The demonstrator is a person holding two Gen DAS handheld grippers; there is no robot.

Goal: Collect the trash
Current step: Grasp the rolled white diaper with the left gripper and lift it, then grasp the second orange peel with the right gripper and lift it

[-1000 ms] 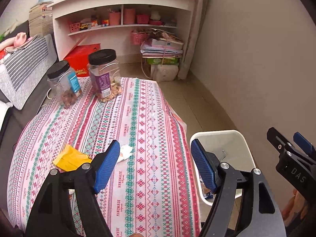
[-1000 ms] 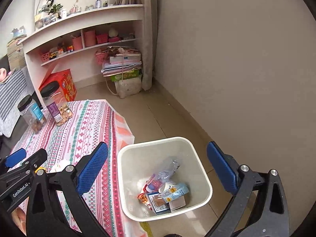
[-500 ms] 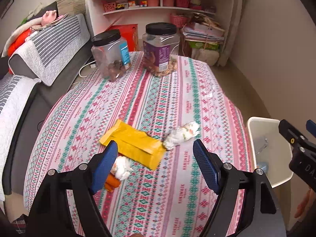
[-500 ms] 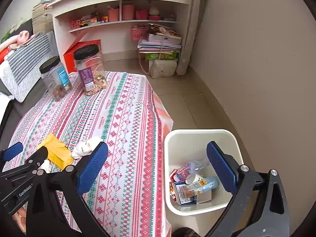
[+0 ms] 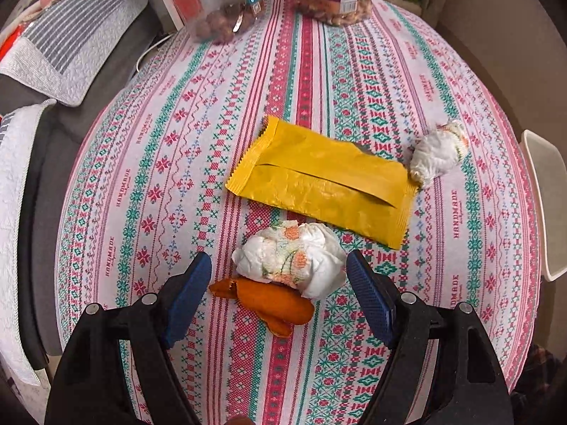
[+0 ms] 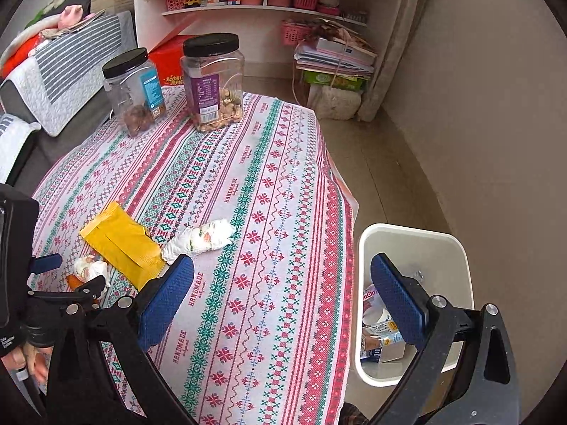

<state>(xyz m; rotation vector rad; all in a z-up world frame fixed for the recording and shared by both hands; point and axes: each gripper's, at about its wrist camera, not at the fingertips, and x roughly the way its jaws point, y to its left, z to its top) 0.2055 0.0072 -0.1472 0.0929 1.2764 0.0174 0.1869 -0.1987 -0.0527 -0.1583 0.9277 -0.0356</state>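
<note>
Trash lies on the patterned tablecloth (image 5: 354,71): a yellow wrapper (image 5: 319,184), a crumpled flowered tissue (image 5: 290,258) resting against an orange peel (image 5: 273,301), and a second crumpled tissue (image 5: 439,152) by the wrapper's right end. My left gripper (image 5: 279,272) points steeply down with its blue pads open on either side of the near tissue and peel, not touching them. My right gripper (image 6: 282,265) hangs open and empty over the table's right edge, between the second tissue (image 6: 200,237) and the white bin (image 6: 414,233). The right wrist view also shows the left gripper (image 6: 71,274) at far left.
Two black-lidded clear jars (image 6: 212,81) (image 6: 134,88) stand at the table's far end. The bin on the floor to the right holds cartons and wrappers. A sofa with a grey striped cover (image 5: 71,35) lies along the left. Shelves (image 6: 269,7) and stacked papers fill the back.
My left gripper has swung from the bin side across the table and come down over the near tissue and peel. The right view has turned from the bin toward the table.
</note>
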